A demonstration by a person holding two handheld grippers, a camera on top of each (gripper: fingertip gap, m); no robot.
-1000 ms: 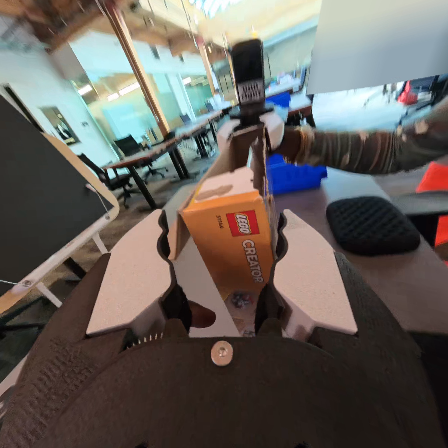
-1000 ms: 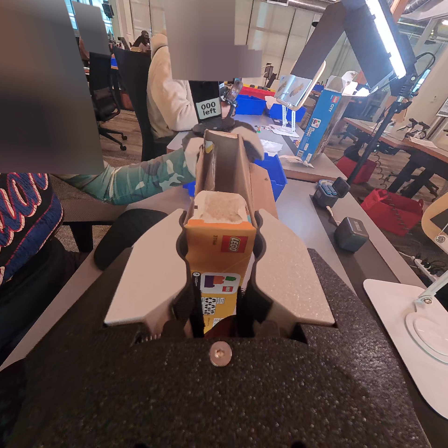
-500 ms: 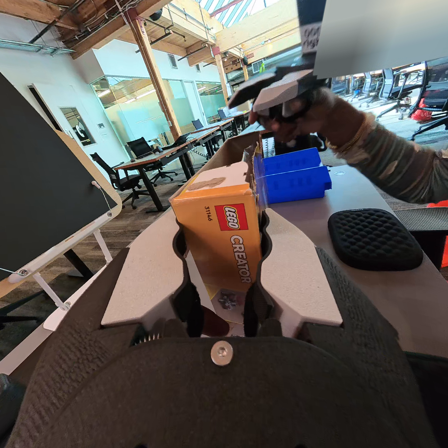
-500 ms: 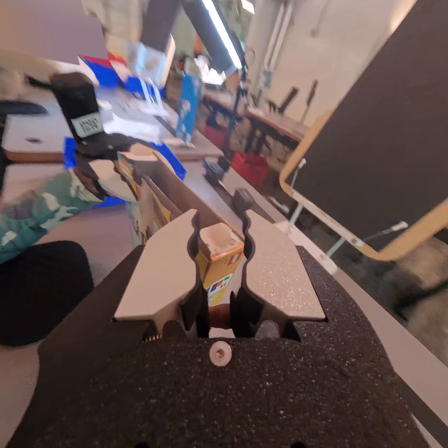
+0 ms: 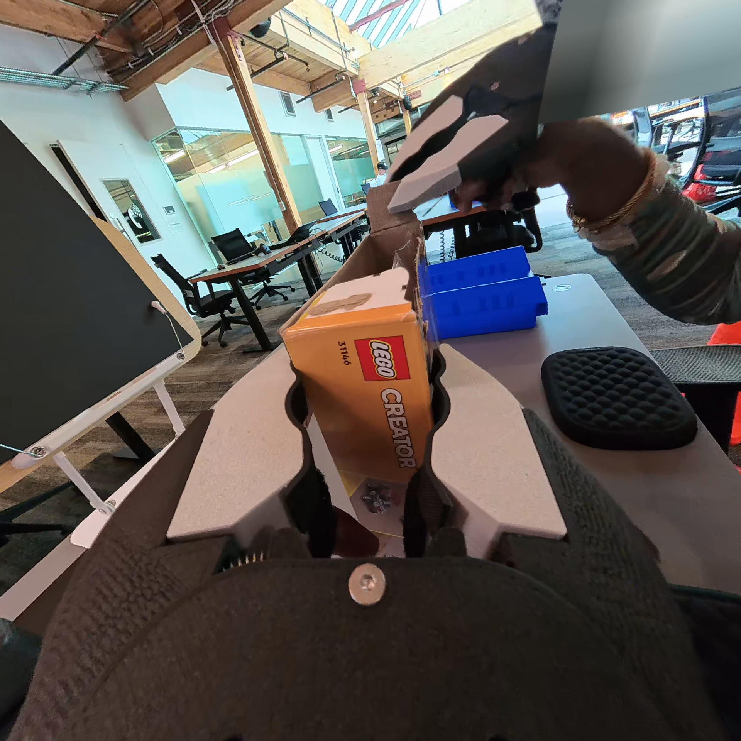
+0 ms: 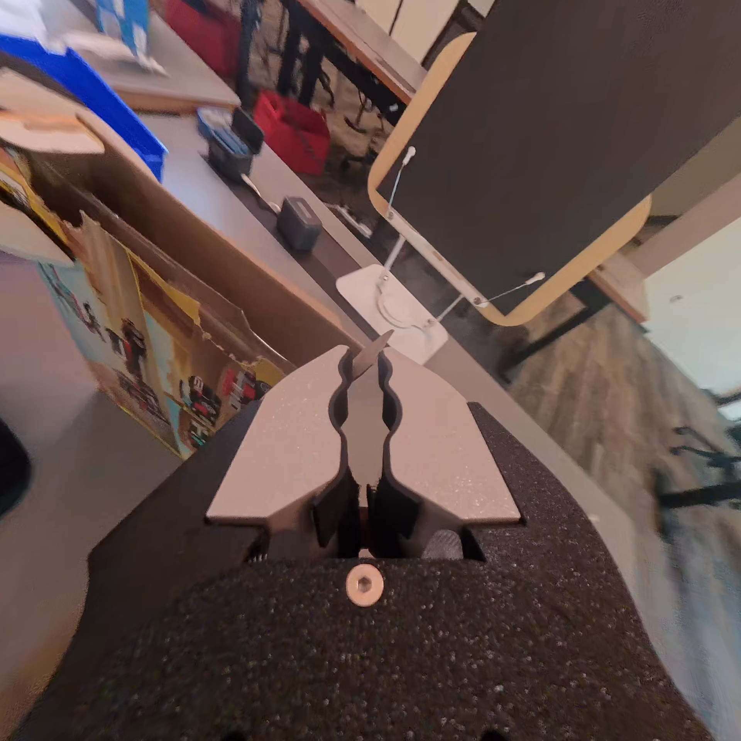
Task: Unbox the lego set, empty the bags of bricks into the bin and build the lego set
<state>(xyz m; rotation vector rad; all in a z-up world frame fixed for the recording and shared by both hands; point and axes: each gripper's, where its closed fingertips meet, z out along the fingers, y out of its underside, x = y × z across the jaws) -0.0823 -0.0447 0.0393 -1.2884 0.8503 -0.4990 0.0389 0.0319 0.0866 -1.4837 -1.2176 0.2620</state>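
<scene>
Our left gripper [image 5: 363,361] clamps the orange lego box [image 5: 371,385] at the table's [image 5: 625,509] near edge; our right gripper [image 6: 363,355], jaws nearly closed, holds nothing beside it.

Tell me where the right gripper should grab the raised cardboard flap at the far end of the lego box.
Grab the flap by its free top edge, coming down from above with one finger on each face. It is a thin sheet standing upright over the open end, so the edge is exposed. The left gripper clamps the lego box at its near end, bracing it.
</scene>
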